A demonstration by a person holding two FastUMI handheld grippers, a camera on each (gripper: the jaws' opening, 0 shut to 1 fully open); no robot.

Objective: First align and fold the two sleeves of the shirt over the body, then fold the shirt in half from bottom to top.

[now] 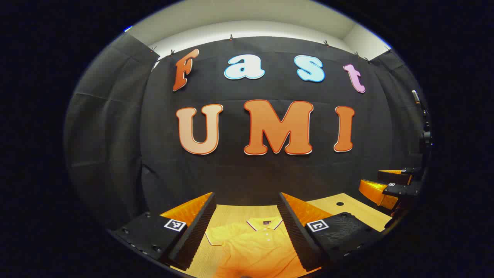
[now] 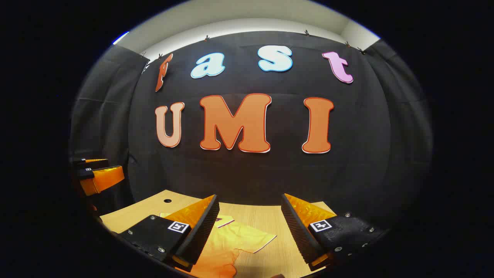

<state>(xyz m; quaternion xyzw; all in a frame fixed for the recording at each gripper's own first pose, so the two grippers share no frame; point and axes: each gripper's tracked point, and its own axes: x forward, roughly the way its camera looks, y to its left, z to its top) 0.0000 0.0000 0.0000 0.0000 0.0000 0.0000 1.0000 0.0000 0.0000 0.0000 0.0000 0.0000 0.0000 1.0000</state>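
An orange polo shirt (image 1: 254, 247) lies flat on the wooden table (image 1: 355, 210), collar toward the far wall. In the left gripper view my left gripper (image 1: 247, 224) hangs open above its collar and upper body, with a short sleeve (image 1: 216, 235) spread out to the left between the fingers. In the right gripper view my right gripper (image 2: 251, 227) stands open above the shirt's other short sleeve (image 2: 251, 237), which lies spread on the table. Neither gripper holds cloth. The other gripper (image 1: 389, 187) shows at the right edge of the left gripper view, and at the left edge (image 2: 96, 173) of the right gripper view.
The table has a small round hole (image 1: 340, 203) near its far side, also seen as the hole (image 2: 167, 200) in the right gripper view. The black cloth wall stands close behind the table's far edge.
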